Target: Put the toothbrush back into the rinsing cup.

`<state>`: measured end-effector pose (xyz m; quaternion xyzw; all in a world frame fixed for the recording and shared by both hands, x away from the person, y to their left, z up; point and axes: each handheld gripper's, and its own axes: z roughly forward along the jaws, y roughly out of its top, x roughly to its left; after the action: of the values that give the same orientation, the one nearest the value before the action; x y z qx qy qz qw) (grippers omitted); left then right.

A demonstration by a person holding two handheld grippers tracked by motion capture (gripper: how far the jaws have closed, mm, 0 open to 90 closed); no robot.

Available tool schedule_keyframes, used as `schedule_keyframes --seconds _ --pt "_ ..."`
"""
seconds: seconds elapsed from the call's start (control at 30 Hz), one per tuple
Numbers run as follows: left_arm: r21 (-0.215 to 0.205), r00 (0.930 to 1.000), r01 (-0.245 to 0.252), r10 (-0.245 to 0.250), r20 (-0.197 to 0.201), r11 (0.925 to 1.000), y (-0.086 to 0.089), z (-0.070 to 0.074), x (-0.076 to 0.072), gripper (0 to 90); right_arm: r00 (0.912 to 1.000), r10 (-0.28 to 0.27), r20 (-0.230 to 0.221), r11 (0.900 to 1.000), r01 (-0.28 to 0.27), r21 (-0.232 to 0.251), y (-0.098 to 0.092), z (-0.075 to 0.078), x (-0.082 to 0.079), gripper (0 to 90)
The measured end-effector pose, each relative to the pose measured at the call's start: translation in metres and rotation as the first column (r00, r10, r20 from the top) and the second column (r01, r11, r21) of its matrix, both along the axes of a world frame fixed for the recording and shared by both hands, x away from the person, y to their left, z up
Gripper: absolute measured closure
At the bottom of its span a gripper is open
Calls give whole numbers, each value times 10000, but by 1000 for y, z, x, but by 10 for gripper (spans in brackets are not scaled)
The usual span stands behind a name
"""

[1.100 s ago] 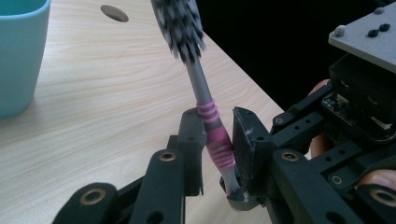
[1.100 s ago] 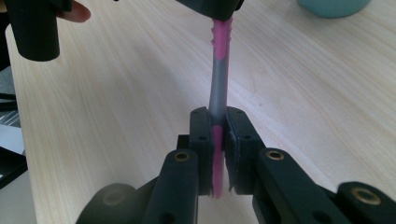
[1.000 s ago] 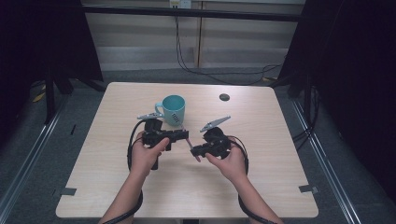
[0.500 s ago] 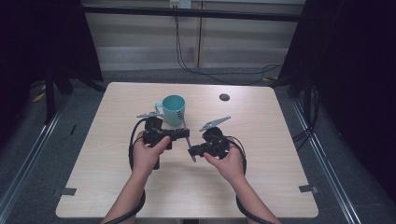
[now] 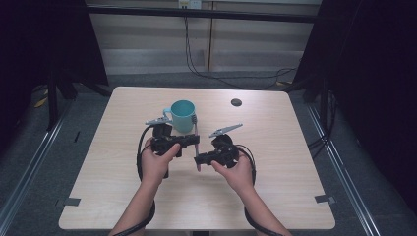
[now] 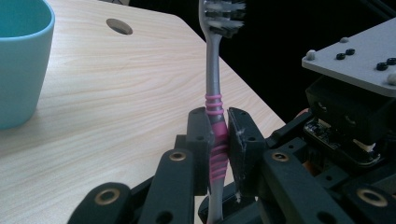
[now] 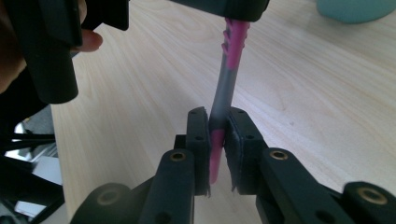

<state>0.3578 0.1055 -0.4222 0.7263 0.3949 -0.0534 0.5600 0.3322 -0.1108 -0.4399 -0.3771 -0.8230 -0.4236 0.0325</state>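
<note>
Clamping the grey-and-pink plastic toothbrush [image 6: 213,135] at its ribbed grip, the left gripper [image 5: 189,140] sits centre-frame below the teal ceramic mug [image 5: 182,115]; the right gripper [image 5: 202,160], just right, pinches the handle's pink end above the light wooden table [image 5: 295,147].

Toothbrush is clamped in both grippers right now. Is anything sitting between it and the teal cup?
Nothing visible does. The toothbrush is held by the left gripper and the right gripper, bristle end nearest the teal cup. Between them the high view shows bare table.
</note>
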Motion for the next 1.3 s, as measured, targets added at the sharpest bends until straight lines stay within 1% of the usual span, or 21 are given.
schedule_keyframes --seconds 0.03,0.07,0.13,0.17,0.2,0.23,0.3,0.37,0.4,0.43,0.47,0.53,0.63,0.7,0.77,0.83,0.97,1.0,1.1,1.2,1.3 --pt "69 10000 -80 80 29 9999 2 1 1 797 9999 7 128 10000 -6 -47 0 0 -1 716" --pt "96 9999 -108 108 31 9999 3 2 1 797 9995 -71 310 10000 73 -52 -1 1 -1 613" --pt "93 9998 -202 202 31 9998 7 4 2 797 9989 -68 472 9999 62 119 -5 2 -2 579" --pt "150 9997 -256 255 44 9996 10 5 2 798 9983 -38 577 9998 27 180 -8 2 -3 538" --pt "161 9995 -304 304 35 9994 11 6 2 797 9959 -41 899 9999 30 129 -12 2 -3 498" --pt "240 9995 -306 304 75 9992 13 7 3 798 9944 -15 1058 10000 7 70 -15 2 -3 473" --pt "385 9992 -375 369 159 9986 16 9 4 798 9915 -222 1282 9997 230 -49 -25 0 -2 349" --pt "446 9988 -446 436 228 9980 19 12 5 797 9856 -341 1657 9982 418 -432 -35 -3 -1 268" --pt "577 9985 -463 446 313 9973 20 13 6 797 9825 -439 1810 9962 567 -661 -40 -5 -1 223" --pt "669 9982 -498 474 375 9965 21 14 6 797 9813 -566 1840 9946 715 -752 -44 -8 0 179" --pt "805 9981 -490 458 413 9956 22 15 7 797 9809 -602 1850 9935 768 -839 -48 -11 0 163" --pt "875 9978 -545 510 423 9947 23 17 8 797 9797 -808 1835 9887 1021 -1097 -59 -18 -1 145" --pt "1103 9971 -641 592 477 9918 25 20 10 797 9749 -1006 1986 9749 1365 -1760 -68 -29 -3 143" --pt "1207 9969 -664 607 507 9905 27 22 11 798 9741 -1017 2020 9732 1396 -1828 -75 -35 -5 142" --pt "1372 9964 -710 637 566 9880 28 24 12 798 9707 -1088 2141 9683 1522 -1979 -80 -39 -7 142" --pt "1517 9955 -785 695 637 9853 28 26 13 799 9647 -1066 2407 9624 1610 -2187 -84 -42 -10 142" --pt "1804 9951 -799 678 719 9803 27 31 15 799 9623 -906 2564 9555 1566 -2499 -89 -47 -15 142" --pt "1924 9946 -833 697 765 9778 27 33 15 799 9638 -858 2523 9544 1522 -2570 -90 -49 -16 141" --pt "2109 9941 -857 695 834 9737 25 36 17 799 9630 -642 2616 9499 1393 -2798 -92 -54 -19 140" --pt "2338 9939 -854 663 883 9685 24 40 19 799 9652 -678 2525 9486 1408 -2835 -95 -57 -21 141" --pt "2452 9934 -903 699 909 9653 24 44 21 799 9661 -678 2490 9434 1433 -2991 -98 -62 -21 142"
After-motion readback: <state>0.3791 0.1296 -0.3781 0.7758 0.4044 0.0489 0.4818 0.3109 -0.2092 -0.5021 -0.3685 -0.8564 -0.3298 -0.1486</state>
